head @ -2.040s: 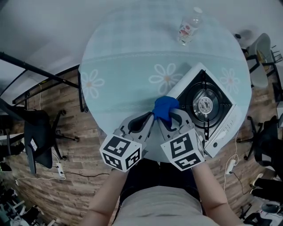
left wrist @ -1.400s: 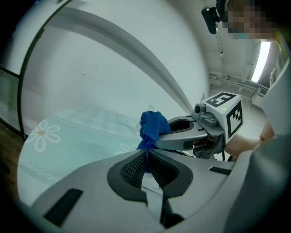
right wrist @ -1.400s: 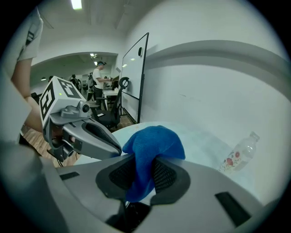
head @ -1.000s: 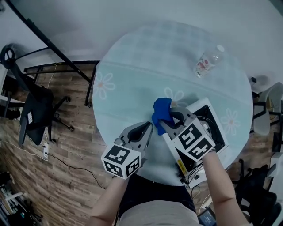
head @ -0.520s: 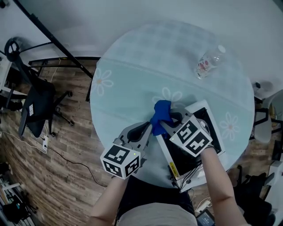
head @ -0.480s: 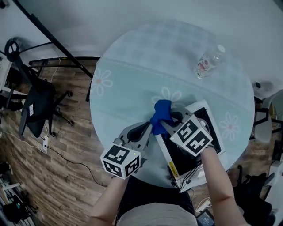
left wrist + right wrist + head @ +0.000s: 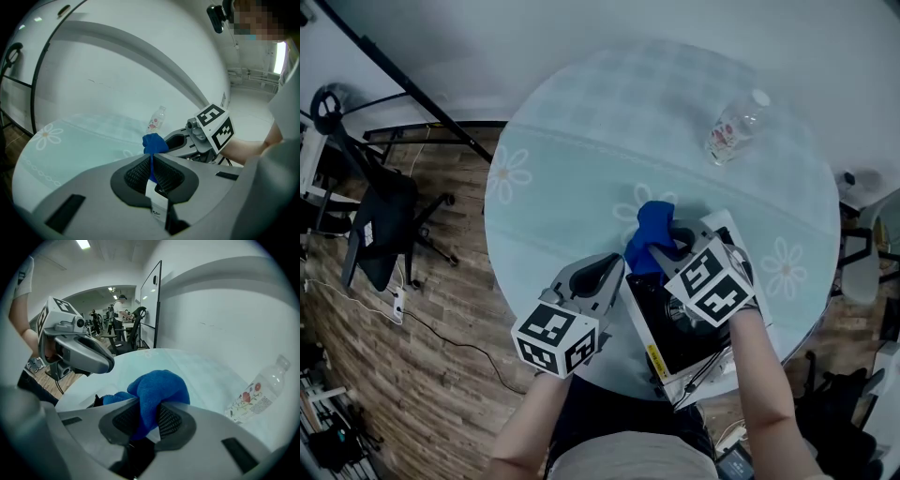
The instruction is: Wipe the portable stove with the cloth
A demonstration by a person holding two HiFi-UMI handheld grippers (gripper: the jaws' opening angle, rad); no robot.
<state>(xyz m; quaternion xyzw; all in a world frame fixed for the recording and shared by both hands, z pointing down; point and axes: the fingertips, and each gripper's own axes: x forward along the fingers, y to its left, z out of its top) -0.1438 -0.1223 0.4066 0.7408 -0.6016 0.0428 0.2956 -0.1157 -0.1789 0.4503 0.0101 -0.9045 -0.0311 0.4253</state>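
Cloth (image 7: pixel 652 234): blue, napped, matt pile. Stove (image 7: pixel 661 326): smooth black top, white painted-metal rim. Bottle (image 7: pixel 727 131) at 1 o'clock: clear plastic; floor (image 7: pixel 422 309) at 9 o'clock: wood plank.

The blue cloth (image 7: pixel 652 234) is bunched into a lump. It is pinched in the jaws of the left gripper (image 7: pixel 617 269) and the right gripper (image 7: pixel 667 246) over the stove's 11 o'clock corner. The portable stove (image 7: pixel 666 328), white-framed with a black top, sits askew near the bench's (image 7: pixel 581 178) 5 o'clock edge.
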